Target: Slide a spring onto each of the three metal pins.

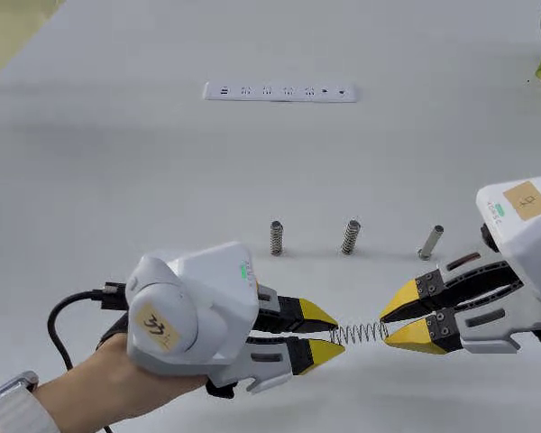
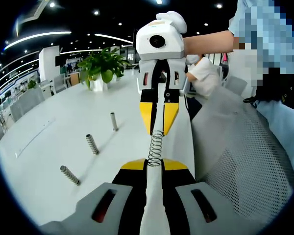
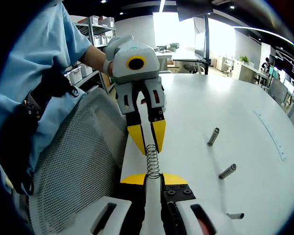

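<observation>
Spring [image 1: 359, 333]: held level above the white table [image 1: 117, 180], spanning the two grippers (I see one end in each).
Left gripper [image 1: 336, 332]: jaws closed on the spring's left end.
Right gripper [image 1: 386, 329]: jaws closed on the spring's right end.
Left pin [image 1: 276, 238]: carries a spring.
Middle pin [image 1: 350, 237]: carries a spring.
Right pin [image 1: 430, 242]: bare; I see it just beyond the right gripper.
Power strip [image 1: 279, 91]: far side of the table, well apart from the pins.

Bright, even light; fisheye edges
</observation>
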